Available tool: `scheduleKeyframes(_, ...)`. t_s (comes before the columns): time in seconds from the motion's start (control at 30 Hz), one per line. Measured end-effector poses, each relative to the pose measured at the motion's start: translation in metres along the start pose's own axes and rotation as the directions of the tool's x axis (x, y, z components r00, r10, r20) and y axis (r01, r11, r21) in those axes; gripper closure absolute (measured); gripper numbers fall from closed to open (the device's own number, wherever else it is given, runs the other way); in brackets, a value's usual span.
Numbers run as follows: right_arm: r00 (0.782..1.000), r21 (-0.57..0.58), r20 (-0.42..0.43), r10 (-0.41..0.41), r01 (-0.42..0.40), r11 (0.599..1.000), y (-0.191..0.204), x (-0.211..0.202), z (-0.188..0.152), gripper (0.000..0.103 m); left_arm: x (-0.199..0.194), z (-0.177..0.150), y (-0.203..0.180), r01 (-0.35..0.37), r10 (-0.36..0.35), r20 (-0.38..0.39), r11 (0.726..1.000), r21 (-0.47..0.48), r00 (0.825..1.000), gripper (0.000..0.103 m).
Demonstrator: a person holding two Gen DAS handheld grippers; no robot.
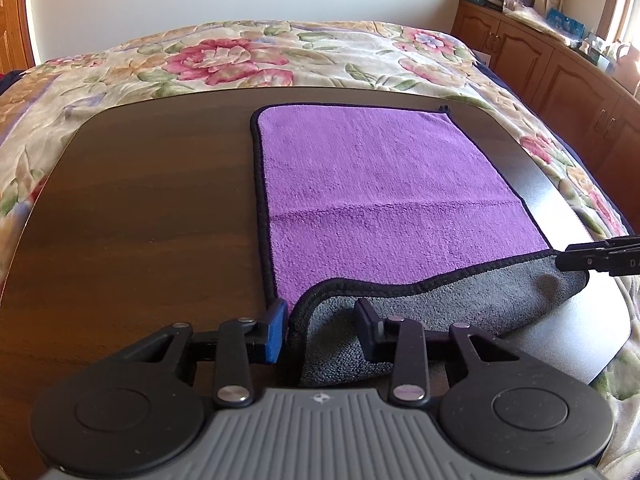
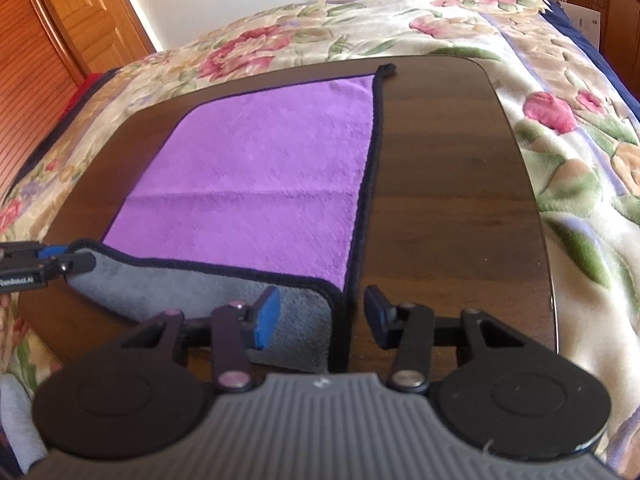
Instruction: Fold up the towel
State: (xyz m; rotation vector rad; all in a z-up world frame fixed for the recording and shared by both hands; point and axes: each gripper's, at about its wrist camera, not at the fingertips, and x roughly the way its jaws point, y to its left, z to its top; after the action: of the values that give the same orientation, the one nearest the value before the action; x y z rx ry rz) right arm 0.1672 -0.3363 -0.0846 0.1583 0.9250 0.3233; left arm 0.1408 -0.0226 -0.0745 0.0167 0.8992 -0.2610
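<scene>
A purple towel (image 1: 380, 184) with black trim and a grey underside lies on a dark wooden table (image 1: 140, 208). Its near edge is turned over, showing a grey strip (image 1: 460, 304). My left gripper (image 1: 322, 330) is open with its fingers on either side of the near left corner. My right gripper (image 2: 318, 316) is open, straddling the near right corner of the towel (image 2: 256, 184). The grey strip shows in the right wrist view (image 2: 192, 288) too. Each gripper's tip shows in the other's view, at the towel's opposite corner.
The table (image 2: 460, 184) sits on a bed with a floral blanket (image 1: 280, 56). Wooden cabinets (image 1: 560, 64) with clutter on top stand at the right. A wooden door (image 2: 60, 20) is at the left. Bare table lies left and right of the towel.
</scene>
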Motion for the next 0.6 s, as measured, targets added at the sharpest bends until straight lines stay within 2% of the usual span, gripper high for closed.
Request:
scheduleKeyframes(0.23, 1.000, 0.004, -0.007, 0.019, -0.019, 1.000, 0.0001, 0.0002, 0.0007, 0.065, 0.0006, -0.0005, -0.0010, 0.004, -0.004, -0.002, 1.000, 0.002, 1.000, 0.068)
scheduleKeyframes(0.43, 1.000, -0.005, -0.017, 0.005, -0.005, 1.000, -0.0002, 0.0014, 0.0006, 0.072, 0.0003, -0.0005, -0.0005, 0.005, -0.005, -0.002, 1.000, 0.002, 1.000, 0.068)
scheduleKeyframes(0.6, 1.000, -0.014, -0.018, 0.001, -0.002, 1.000, -0.0009, 0.0007, 0.0008, 0.085, 0.0002, -0.0005, -0.0005, 0.006, -0.006, -0.002, 1.000, 0.003, 1.000, 0.068)
